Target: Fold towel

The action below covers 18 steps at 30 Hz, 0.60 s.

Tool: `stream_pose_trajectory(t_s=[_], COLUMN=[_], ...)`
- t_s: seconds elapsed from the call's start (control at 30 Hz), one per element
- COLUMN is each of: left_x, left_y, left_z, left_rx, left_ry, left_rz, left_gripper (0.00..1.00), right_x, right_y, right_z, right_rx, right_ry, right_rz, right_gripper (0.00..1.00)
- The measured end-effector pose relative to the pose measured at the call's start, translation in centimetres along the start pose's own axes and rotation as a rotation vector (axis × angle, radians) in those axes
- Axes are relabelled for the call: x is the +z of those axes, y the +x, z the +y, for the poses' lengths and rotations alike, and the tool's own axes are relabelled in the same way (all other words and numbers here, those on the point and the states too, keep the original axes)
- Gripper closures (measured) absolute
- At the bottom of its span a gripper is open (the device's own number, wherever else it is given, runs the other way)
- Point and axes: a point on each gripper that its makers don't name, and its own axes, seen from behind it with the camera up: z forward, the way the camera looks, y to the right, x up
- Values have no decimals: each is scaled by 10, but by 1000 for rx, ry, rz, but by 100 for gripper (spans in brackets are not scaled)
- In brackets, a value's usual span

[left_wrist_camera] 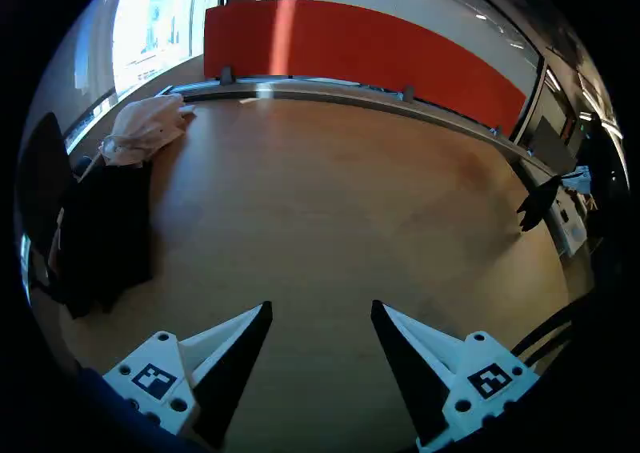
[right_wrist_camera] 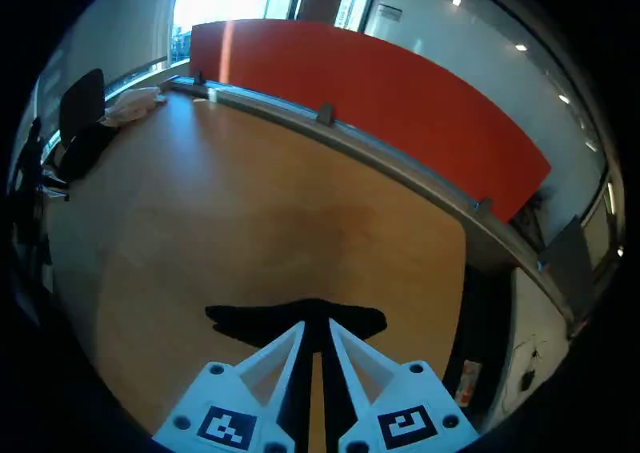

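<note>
You have a broad wooden table [left_wrist_camera: 320, 213] with a warm brown top in front of you. Along its far edge, at 12 o'clock, a metal rail [left_wrist_camera: 336, 93] carries a long red partition [left_wrist_camera: 360, 45]. In the left gripper view, bright daylight comes through a window [left_wrist_camera: 152, 21] at 11 o'clock. In the right gripper view, a dark chair [right_wrist_camera: 80, 101] stands at 10 o'clock, and small ceiling lights [right_wrist_camera: 520, 47] glow at 1 o'clock.

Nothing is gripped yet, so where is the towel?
In the left gripper view, the towel lies bunched at the far left corner of the wooden table, beside the black chair.
</note>
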Motion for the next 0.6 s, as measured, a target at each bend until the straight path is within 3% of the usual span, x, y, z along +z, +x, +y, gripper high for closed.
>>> stream_pose_trajectory(t_s=[0.6], left_x=[1], left_y=[3], left_z=[5], left_rx=[7], left_ry=[5], left_rz=[-1], left_gripper=[8], right_x=[6], right_y=[-10], right_z=[7], right_rx=[5], right_ry=[1], right_rz=[-28], right_gripper=[94])
